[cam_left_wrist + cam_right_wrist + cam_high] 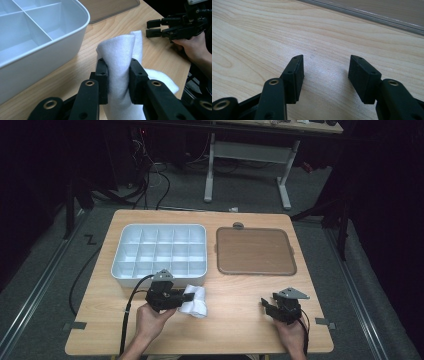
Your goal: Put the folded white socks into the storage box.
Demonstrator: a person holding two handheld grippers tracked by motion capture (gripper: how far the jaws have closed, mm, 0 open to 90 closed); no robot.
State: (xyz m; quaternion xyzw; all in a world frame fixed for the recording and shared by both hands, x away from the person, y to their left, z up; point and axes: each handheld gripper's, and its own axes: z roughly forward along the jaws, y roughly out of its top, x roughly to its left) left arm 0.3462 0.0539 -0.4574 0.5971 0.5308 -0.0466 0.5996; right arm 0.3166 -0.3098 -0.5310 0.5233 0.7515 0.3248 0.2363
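Left gripper view is showing the left gripper (pixel 117 75) pinching the white cloth (pixel 120 52), just right of the compartment tray (pixel 62 40). The right gripper (pixel 325 75) is resting farther right of the tray, jaws parted and holding nothing.

White cloth (pixel 120 62): lower end cut off by bottom edge in left gripper view. Compartment tray (pixel 37 37): far side cropped. Brown lid (pixel 372 15): probably lid rim, mostly out of frame.

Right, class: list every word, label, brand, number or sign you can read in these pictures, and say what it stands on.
None can be read. The white cloth, the compartment tray, the brown lid, the table and both grippers carry no legible print.
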